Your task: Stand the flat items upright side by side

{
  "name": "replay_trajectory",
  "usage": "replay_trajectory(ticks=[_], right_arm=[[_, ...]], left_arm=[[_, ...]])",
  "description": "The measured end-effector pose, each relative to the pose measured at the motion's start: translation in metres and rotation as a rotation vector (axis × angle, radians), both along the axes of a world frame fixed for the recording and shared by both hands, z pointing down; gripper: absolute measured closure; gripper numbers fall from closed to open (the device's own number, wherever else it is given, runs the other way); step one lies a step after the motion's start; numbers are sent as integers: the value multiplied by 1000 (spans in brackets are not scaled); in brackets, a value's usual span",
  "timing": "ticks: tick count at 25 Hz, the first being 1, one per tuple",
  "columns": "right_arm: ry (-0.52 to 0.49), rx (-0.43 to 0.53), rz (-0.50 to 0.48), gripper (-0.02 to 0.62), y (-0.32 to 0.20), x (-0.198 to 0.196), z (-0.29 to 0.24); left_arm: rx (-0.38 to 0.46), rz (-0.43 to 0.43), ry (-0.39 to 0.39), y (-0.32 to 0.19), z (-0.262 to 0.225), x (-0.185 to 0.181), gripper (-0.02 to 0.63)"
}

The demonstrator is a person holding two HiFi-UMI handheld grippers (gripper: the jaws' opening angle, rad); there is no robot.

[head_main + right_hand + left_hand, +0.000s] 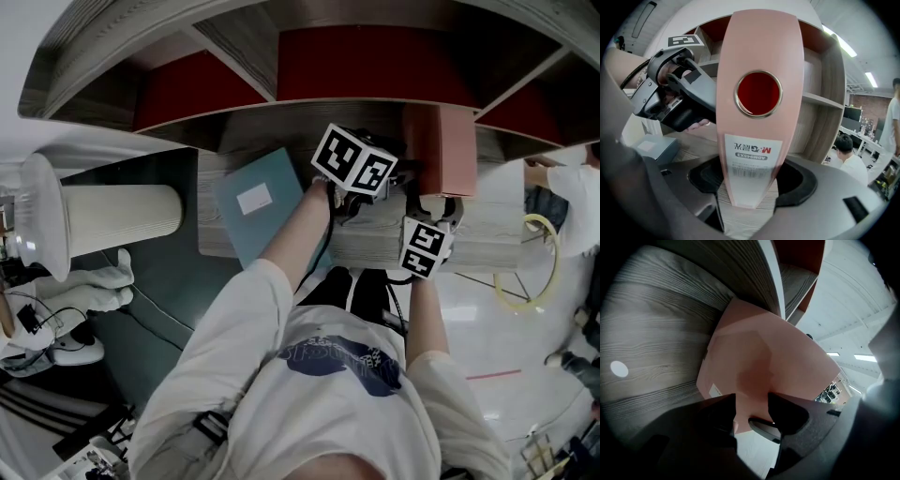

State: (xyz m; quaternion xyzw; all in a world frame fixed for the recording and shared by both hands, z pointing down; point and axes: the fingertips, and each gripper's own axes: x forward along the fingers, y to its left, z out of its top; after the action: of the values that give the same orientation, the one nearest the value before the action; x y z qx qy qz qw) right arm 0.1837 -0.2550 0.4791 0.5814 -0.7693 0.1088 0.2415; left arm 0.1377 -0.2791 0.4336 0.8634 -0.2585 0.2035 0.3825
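A pink file box point(450, 141) stands upright on the wooden shelf board point(487, 234), just in front of the red-backed compartments. Its spine, with a round finger hole and a white label point(752, 159), faces my right gripper point(750, 180), whose jaws are shut on both sides of that spine. From the left my left gripper point(752, 411) also holds the pink file box point(764, 362), a lower corner filling the gap between its jaws. A teal file box point(255, 202) lies flat on the board to the left, apart from both grippers.
Slanted wooden dividers point(829, 93) and red back panels point(375, 66) close in the shelf behind the pink box. A white ribbed cylinder point(112, 217) lies at far left. A person point(851, 161) sits in the room at right.
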Motion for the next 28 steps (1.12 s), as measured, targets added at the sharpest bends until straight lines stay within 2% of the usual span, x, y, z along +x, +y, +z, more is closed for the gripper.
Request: replay_trajectory(ticks=[16,24,28], right_arm=[[-14,-6,-46,282,-2,2,3],[0,5,-115,270,-2,0,1],[-9,8,-131,268,0,-1,0]], left_arm=[[-9,-80,-2,1,3,2,383],[4,-111,-24,2,0,-1,383],[10,-118,-11,3,-2,-2,383]])
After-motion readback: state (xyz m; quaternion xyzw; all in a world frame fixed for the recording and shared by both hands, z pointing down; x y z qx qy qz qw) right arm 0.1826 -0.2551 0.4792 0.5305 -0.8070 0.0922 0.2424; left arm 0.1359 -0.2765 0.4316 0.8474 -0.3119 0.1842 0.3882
